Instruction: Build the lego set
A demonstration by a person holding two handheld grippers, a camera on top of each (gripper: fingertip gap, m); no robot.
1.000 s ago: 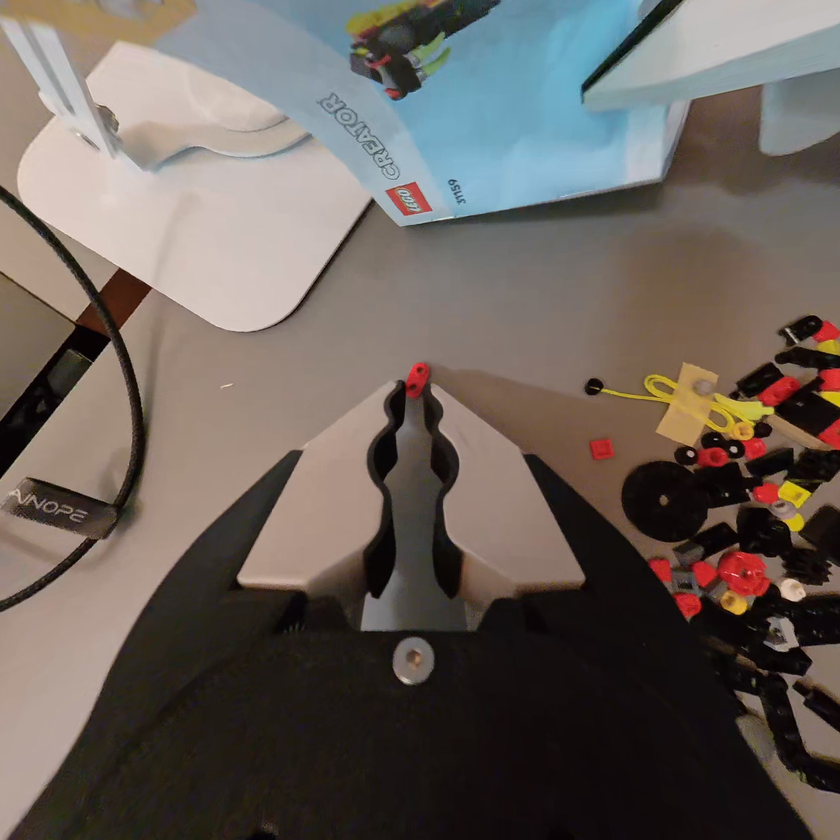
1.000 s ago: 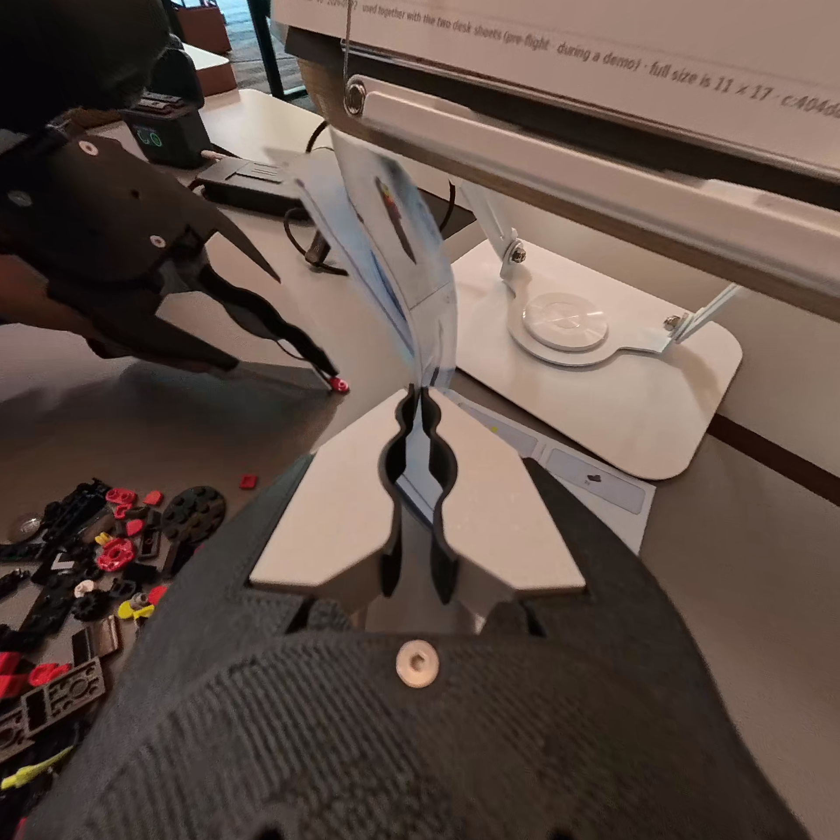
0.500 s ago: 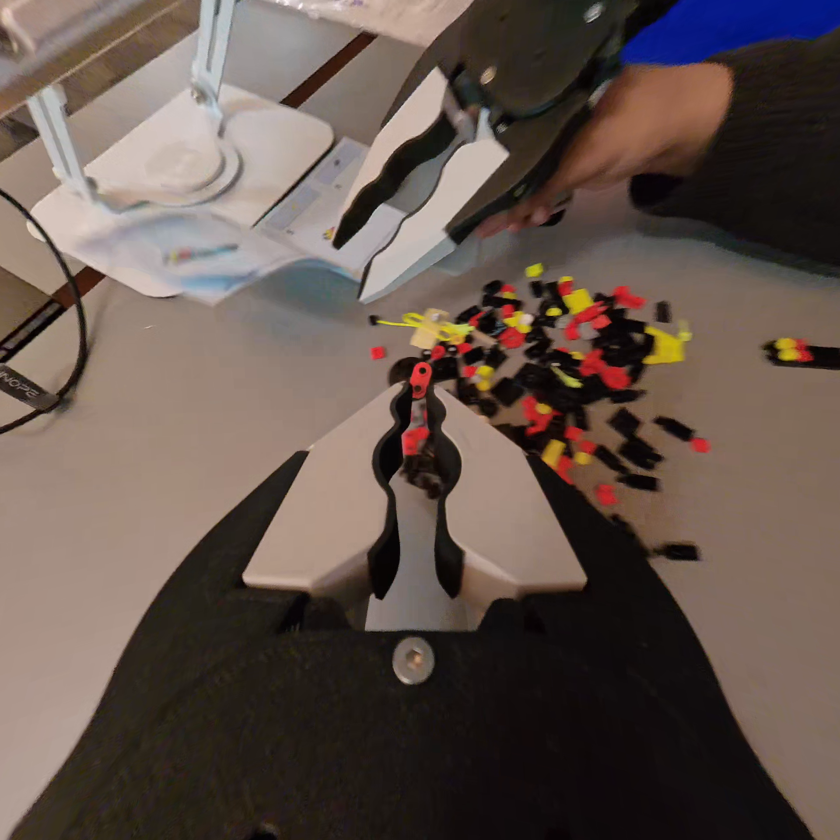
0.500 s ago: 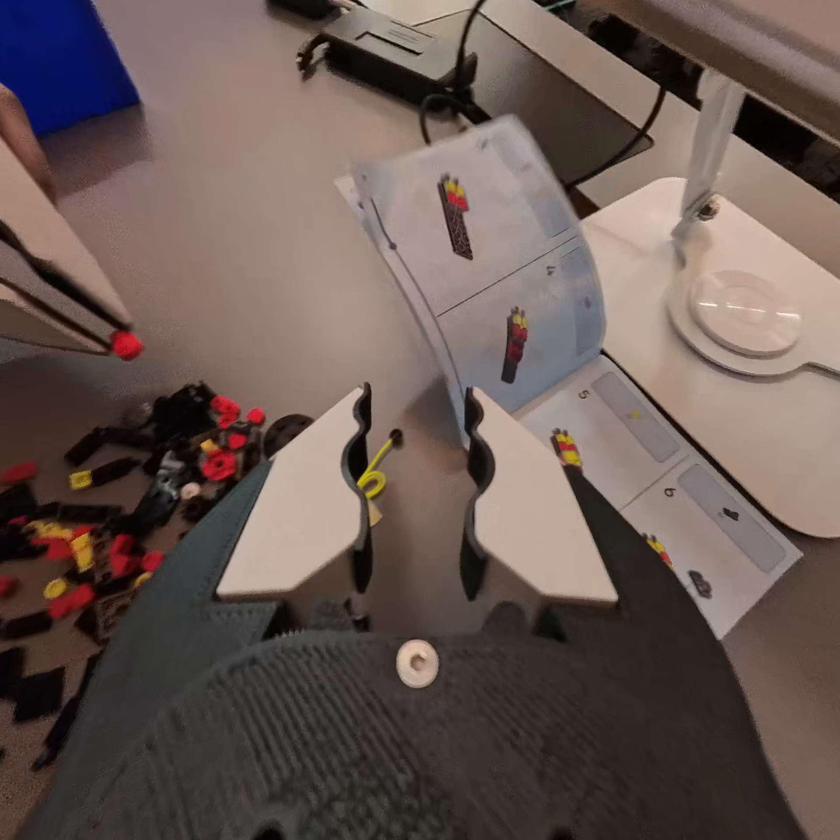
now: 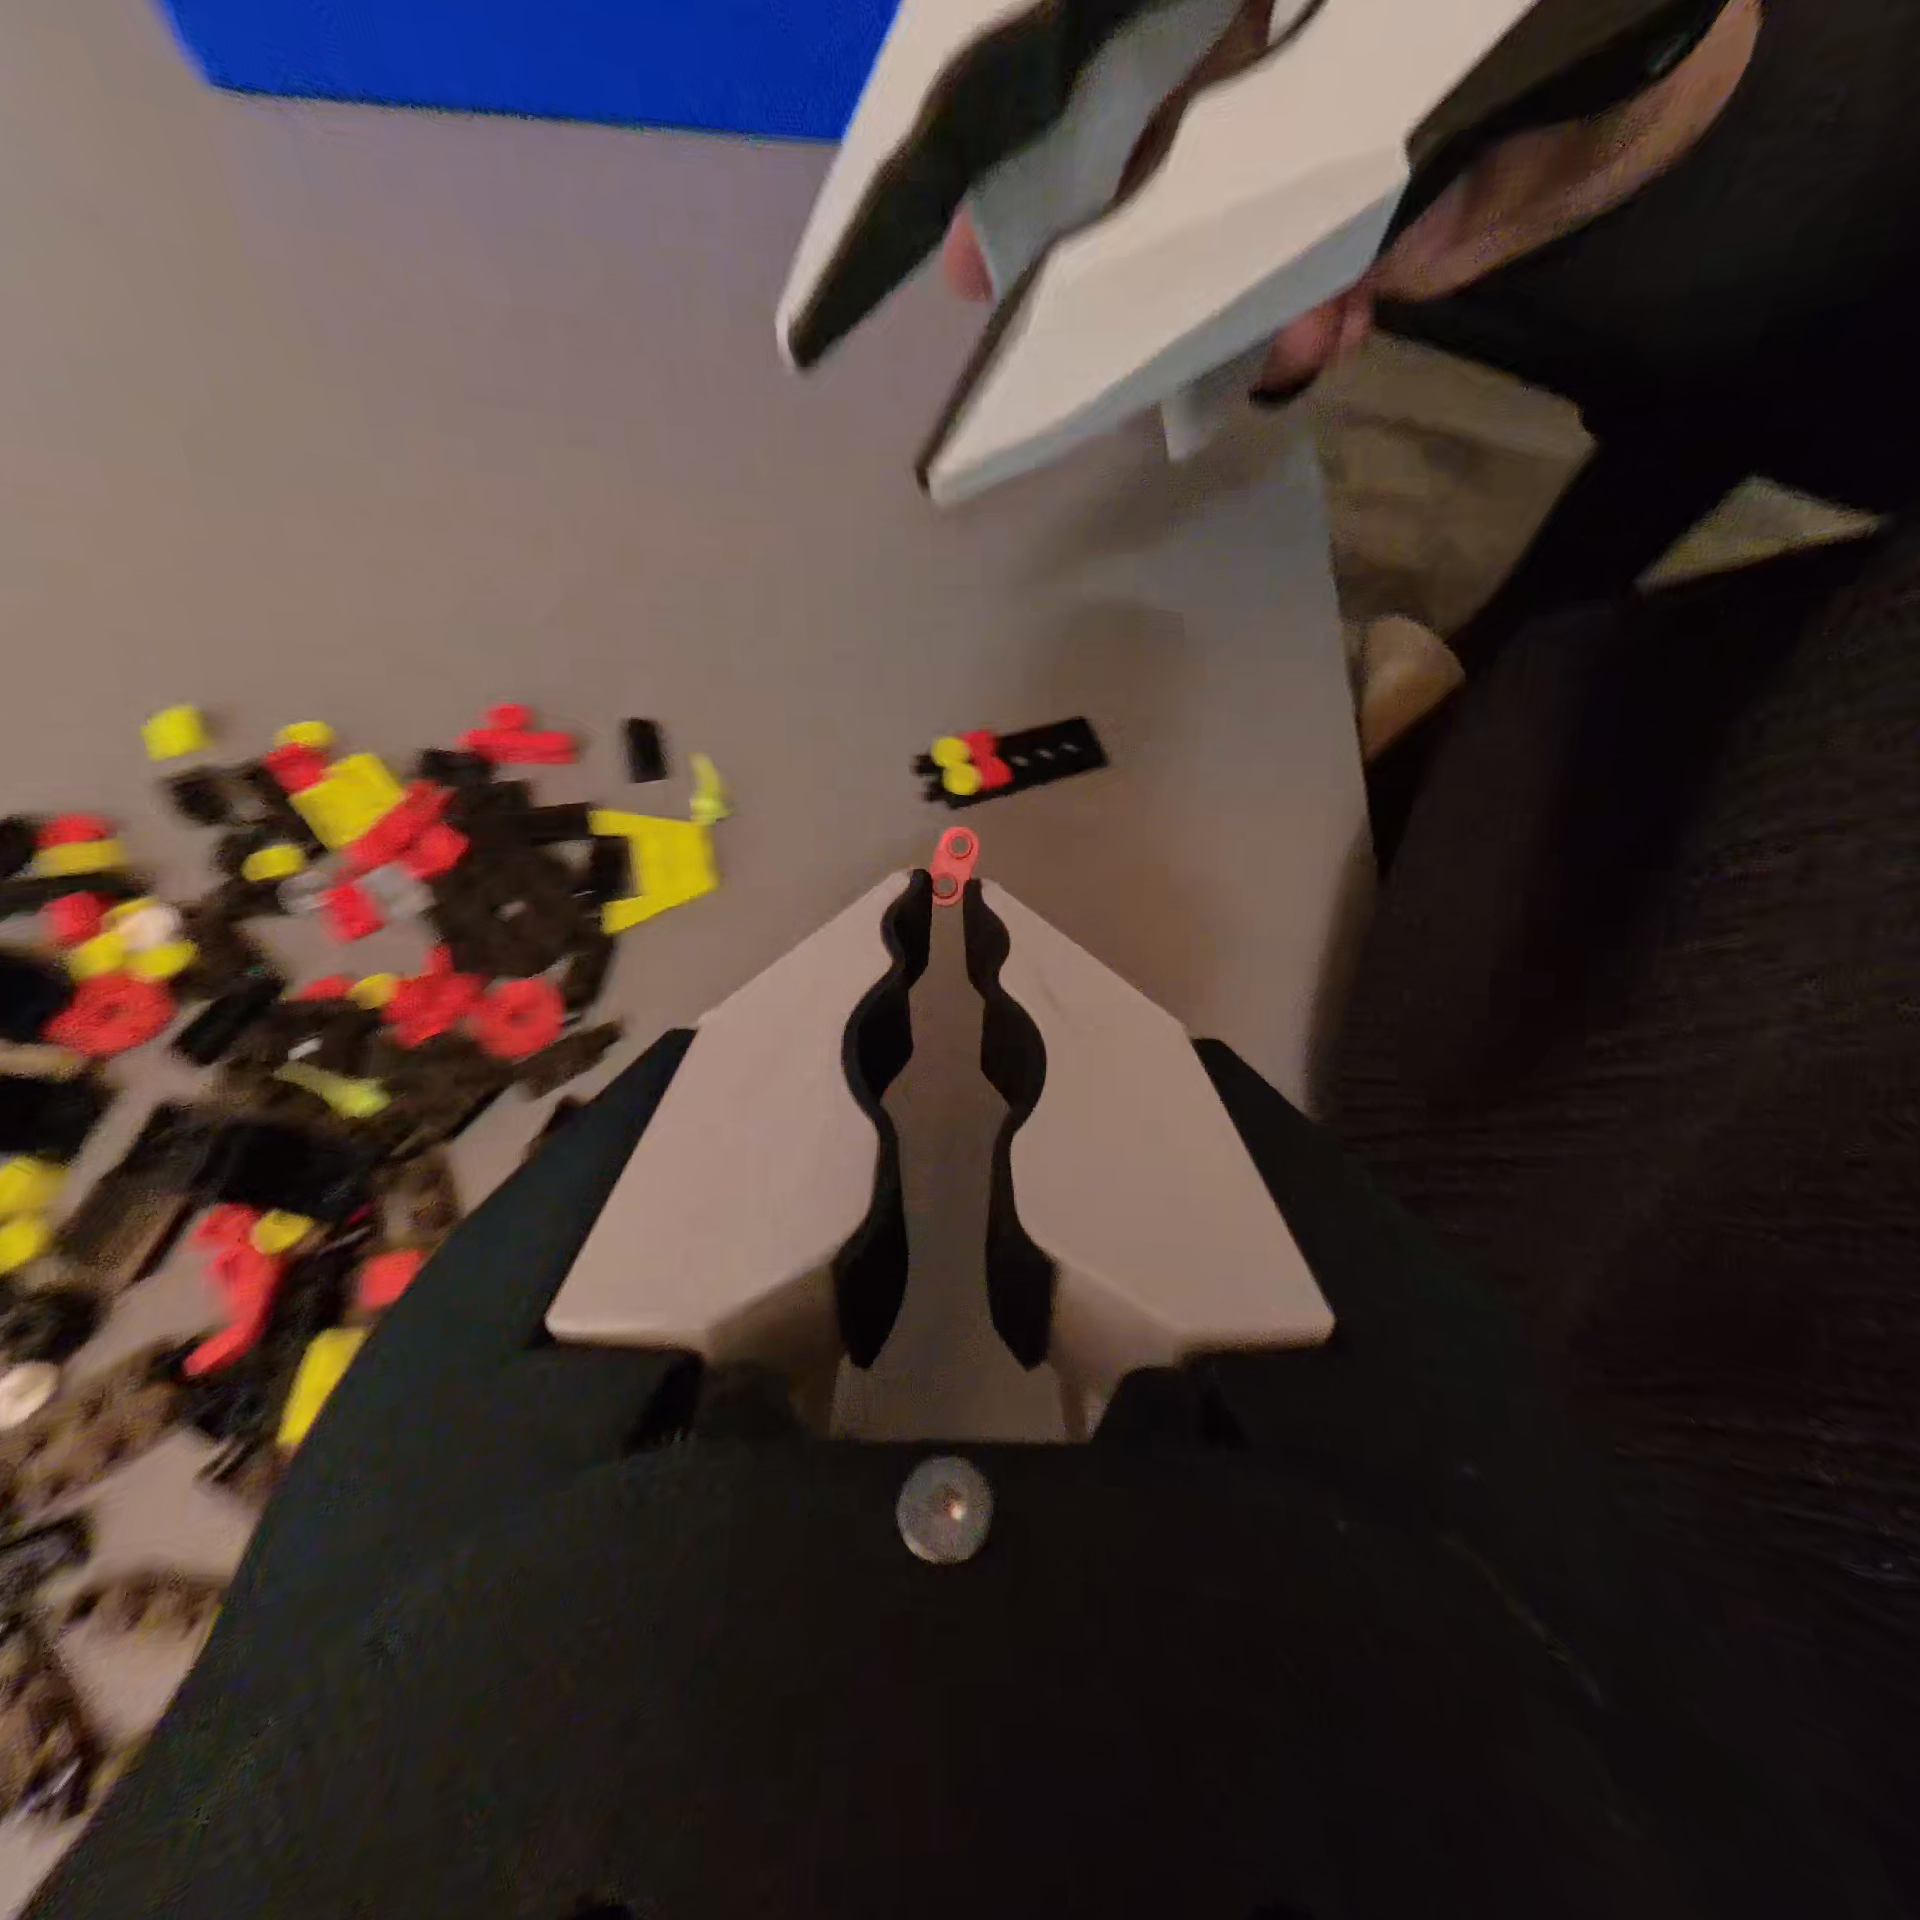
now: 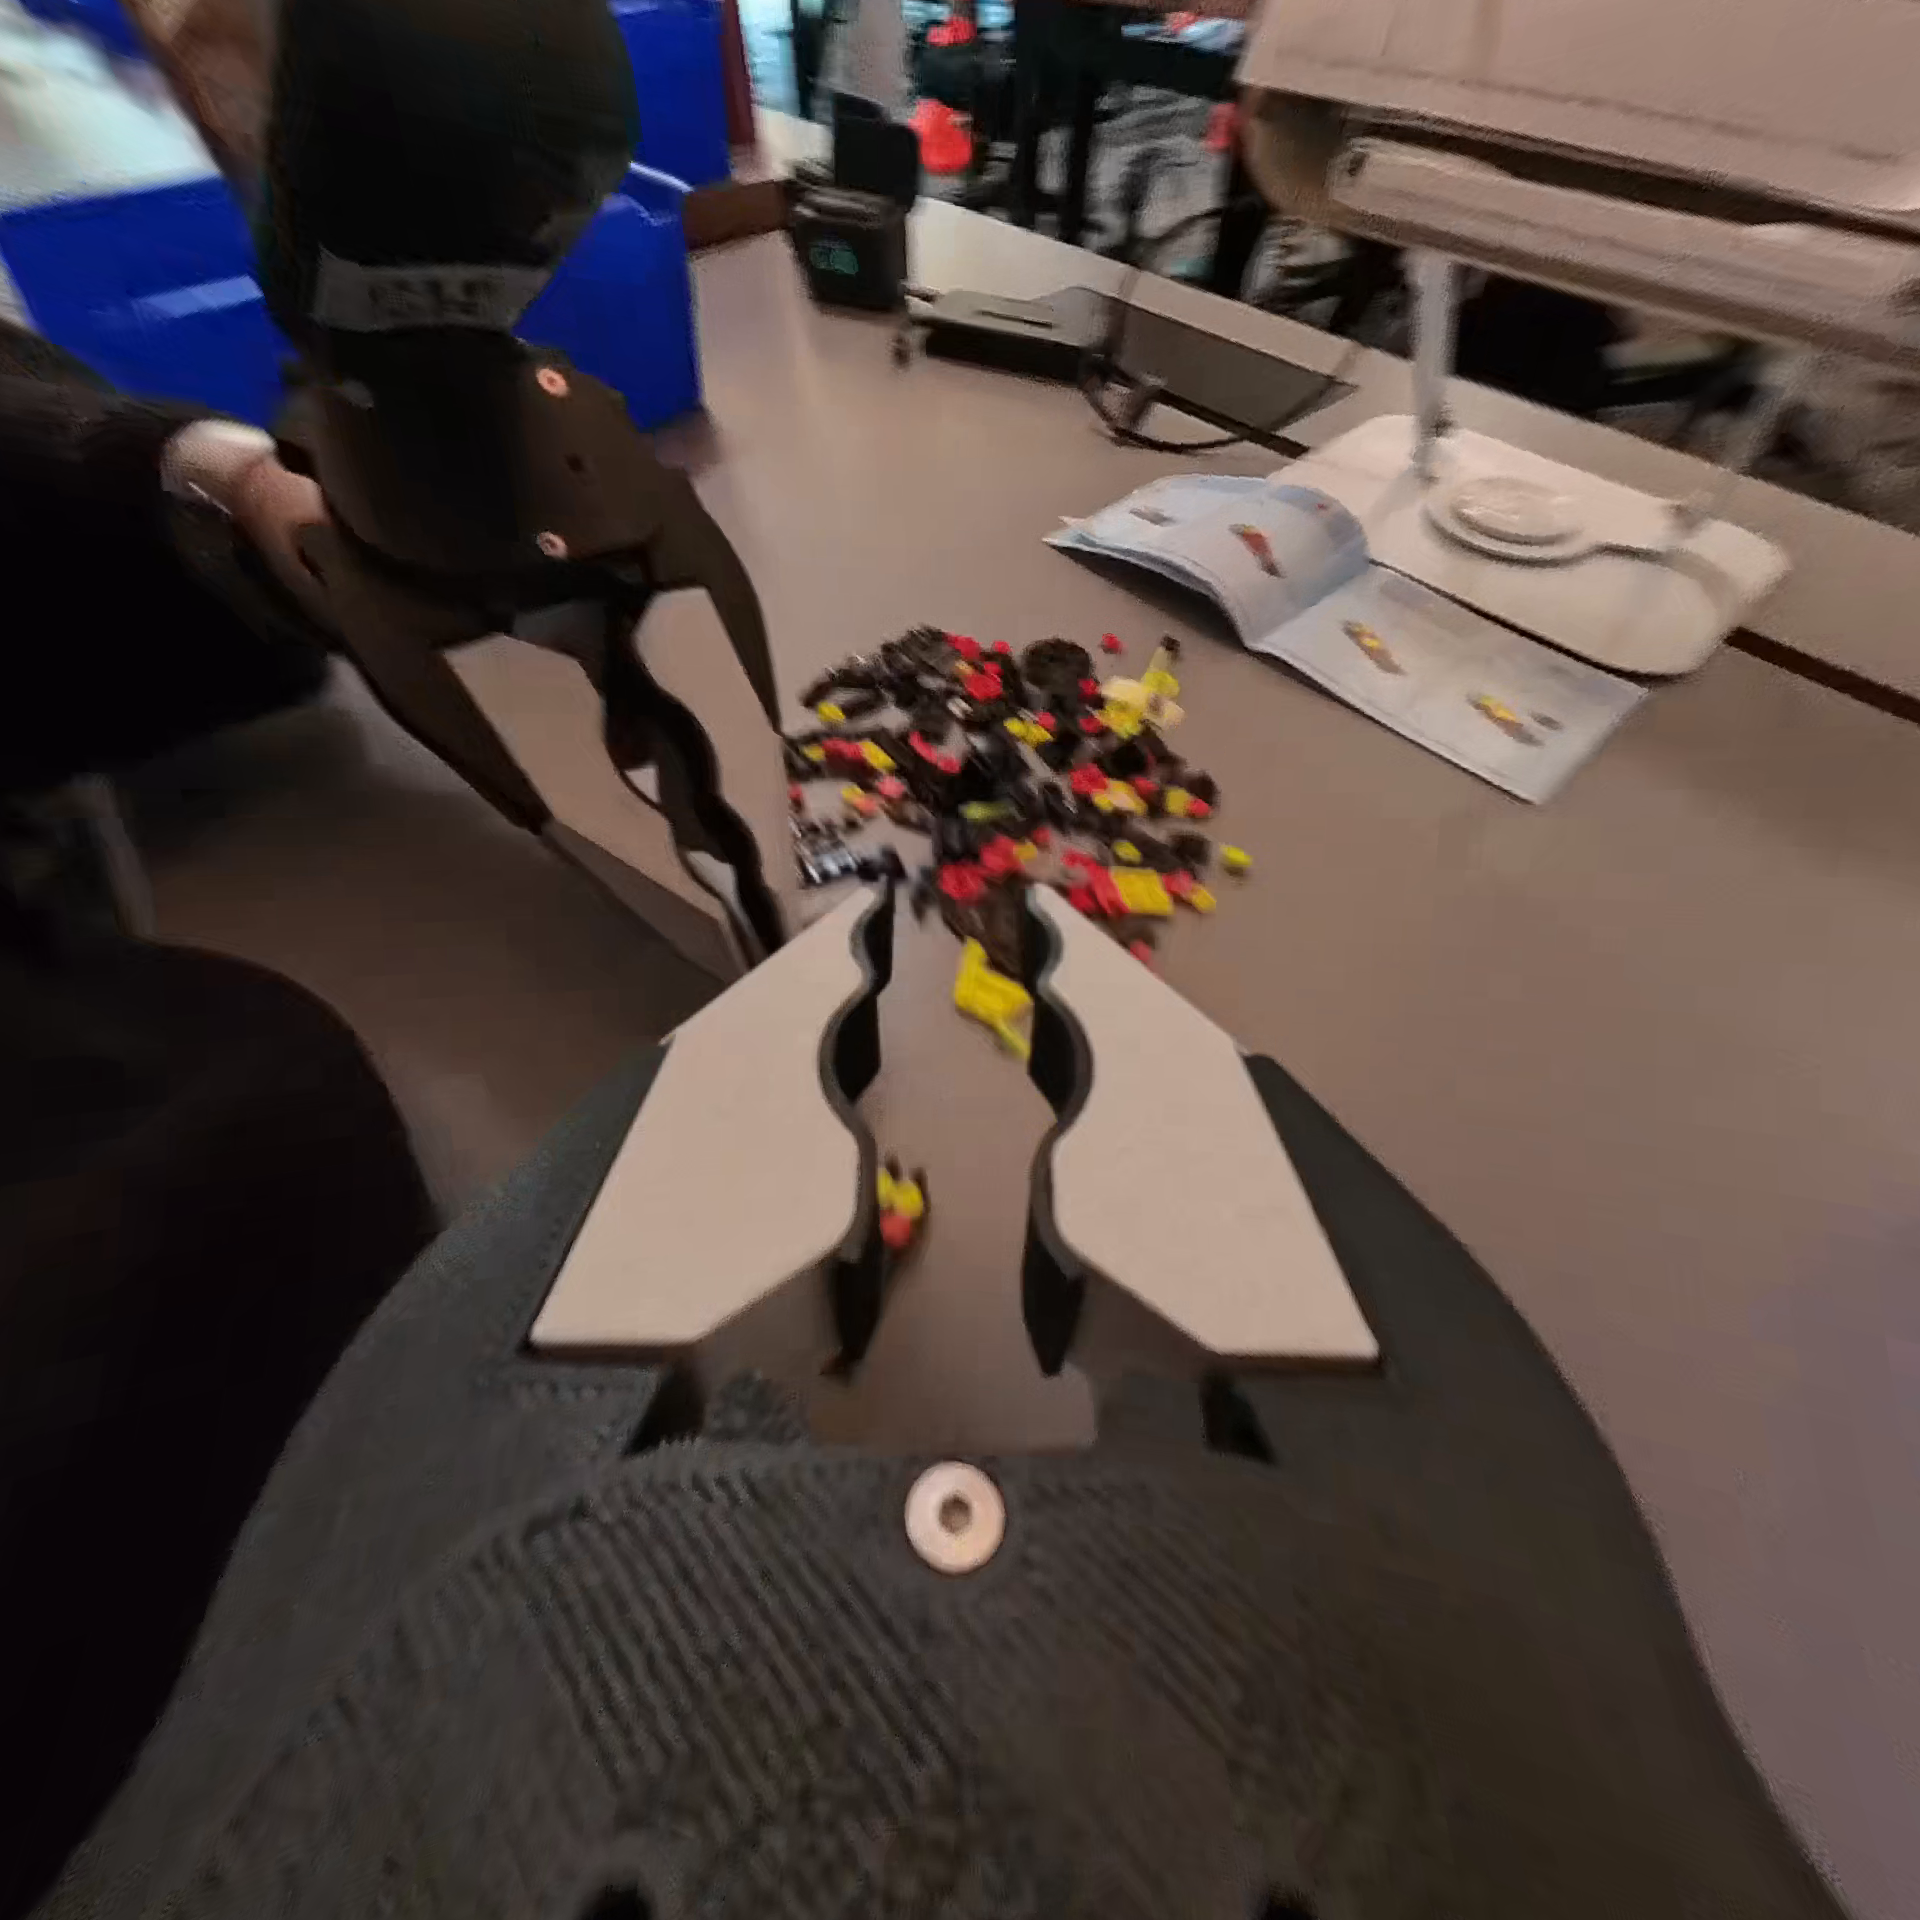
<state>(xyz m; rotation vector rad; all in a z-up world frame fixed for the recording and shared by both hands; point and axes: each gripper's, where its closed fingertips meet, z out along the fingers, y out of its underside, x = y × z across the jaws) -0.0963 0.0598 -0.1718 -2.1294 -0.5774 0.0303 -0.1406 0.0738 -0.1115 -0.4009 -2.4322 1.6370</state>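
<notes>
My left gripper (image 5: pixel 943 885) is shut on a small red two-hole piece (image 5: pixel 953 862) at its tips, held just short of a small black plate assembly with yellow and red studs (image 5: pixel 1008 764). That assembly also shows between my right fingers (image 6: pixel 899 1210). My right gripper (image 6: pixel 961 914) is open and empty, hovering above the table; it also shows at the top of the left wrist view (image 5: pixel 1091 229). The left gripper appears at left in the right wrist view (image 6: pixel 582 644). A pile of loose black, red and yellow pieces (image 5: pixel 343 935) (image 6: pixel 1008 790) lies on the grey table.
The instruction booklet (image 6: pixel 1351 613) lies open beyond the pile, next to a white stand base (image 6: pixel 1558 551). A black power adapter with cables (image 6: pixel 1039 322) and blue bins (image 6: pixel 623 260) are farther back. The table's near edge (image 5: pixel 1340 727) and a dark sleeve are on the right. Left tips to right tips: about 8 cm.
My right gripper let go of the booklet page, opened and pulled back toward the near edge. My left gripper swung across the pile to the small assembly, still holding the red piece.
</notes>
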